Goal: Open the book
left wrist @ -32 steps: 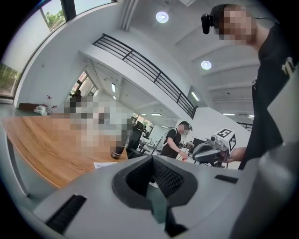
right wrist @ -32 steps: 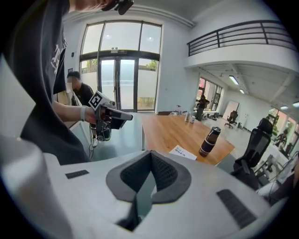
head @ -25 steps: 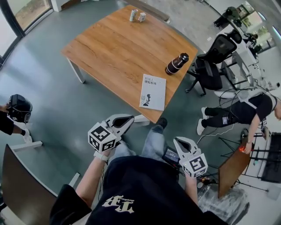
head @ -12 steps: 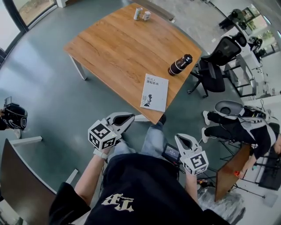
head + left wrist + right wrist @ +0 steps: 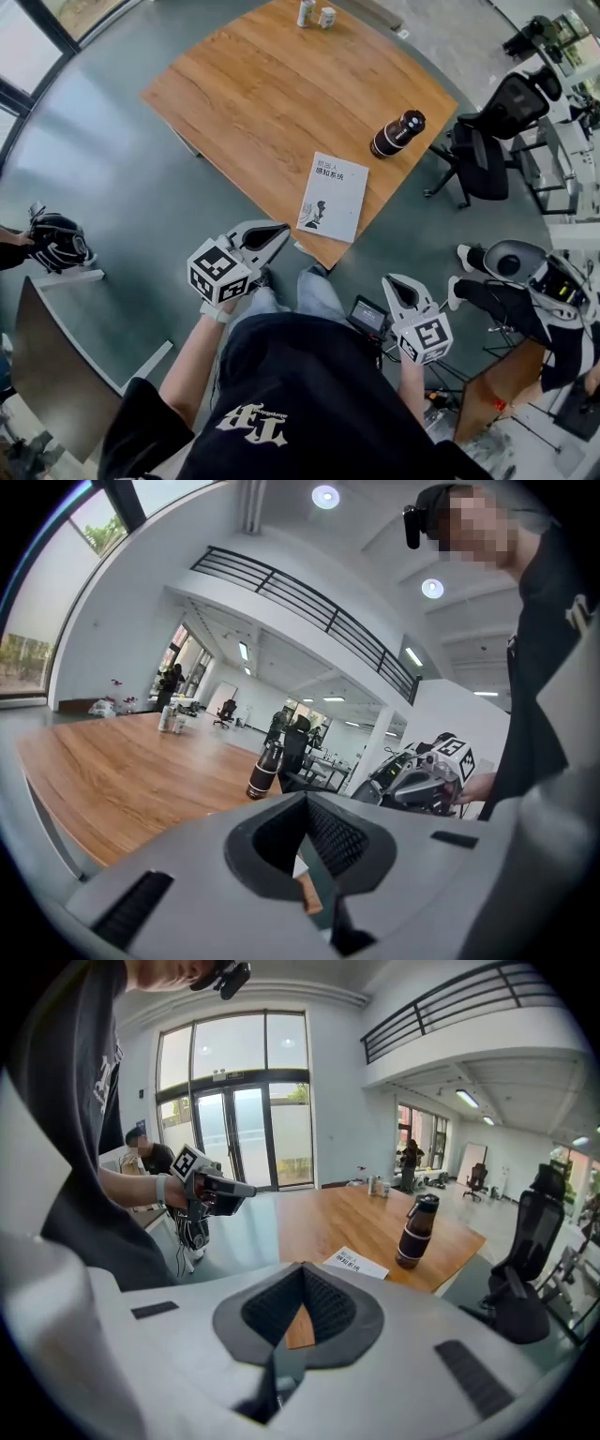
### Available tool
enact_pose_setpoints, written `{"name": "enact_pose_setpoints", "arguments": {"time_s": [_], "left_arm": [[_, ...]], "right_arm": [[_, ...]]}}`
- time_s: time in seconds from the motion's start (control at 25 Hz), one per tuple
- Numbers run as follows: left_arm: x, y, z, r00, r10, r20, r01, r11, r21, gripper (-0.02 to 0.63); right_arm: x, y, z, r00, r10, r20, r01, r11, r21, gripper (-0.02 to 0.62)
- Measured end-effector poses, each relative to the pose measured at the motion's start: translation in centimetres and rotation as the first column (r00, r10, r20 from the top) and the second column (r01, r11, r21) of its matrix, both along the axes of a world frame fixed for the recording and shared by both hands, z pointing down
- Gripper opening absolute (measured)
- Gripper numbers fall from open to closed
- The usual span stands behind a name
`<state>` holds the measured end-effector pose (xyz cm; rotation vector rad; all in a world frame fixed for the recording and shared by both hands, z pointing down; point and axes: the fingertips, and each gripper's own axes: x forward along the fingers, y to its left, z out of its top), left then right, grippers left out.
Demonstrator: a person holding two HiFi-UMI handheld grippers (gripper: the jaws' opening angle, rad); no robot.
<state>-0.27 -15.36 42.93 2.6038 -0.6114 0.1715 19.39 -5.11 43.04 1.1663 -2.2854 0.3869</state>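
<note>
Book closed, flat by the near edge of the worktop. Dark bottle lying just beyond, to the right. Left gripper and right gripper near, off the worktop, apart from the book. Fingers of both pressed together, gripping nothing.

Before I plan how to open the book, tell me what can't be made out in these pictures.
- Book: cover print too small to read, head view.
- Its pages: hidden under the shut cover, every view.
- Cans: partly cut off by the head view's top edge, labels too small.
</note>
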Motion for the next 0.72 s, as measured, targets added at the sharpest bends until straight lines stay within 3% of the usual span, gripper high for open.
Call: {"name": "enact_pose_setpoints", "arguments": {"time_s": [0.16, 0.28, 0.72], "left_arm": [[4.5, -1.4, -2.1, 0.999, -0.051, -0.008, 0.051, 0.999, -0.001, 0.007], [7.7, -3.2, -3.1, 0.998, -0.064, 0.02, 0.063, 0.997, 0.051, 0.006], [15.0, -4.9, -3.0, 0.994, -0.016, 0.107, 0.011, 0.999, 0.05, 0.006]], "right_arm": [[3.7, -4.5, 0.1, 0.997, -0.054, 0.055, 0.053, 0.998, 0.019, -0.012], [5.9, -7.3, 0.3, 0.994, -0.055, 0.093, 0.051, 0.998, 0.039, -0.012], [11.1, -10.0, 2.4, 0.978, -0.06, 0.198, 0.064, 0.998, -0.016, -0.012]]}}
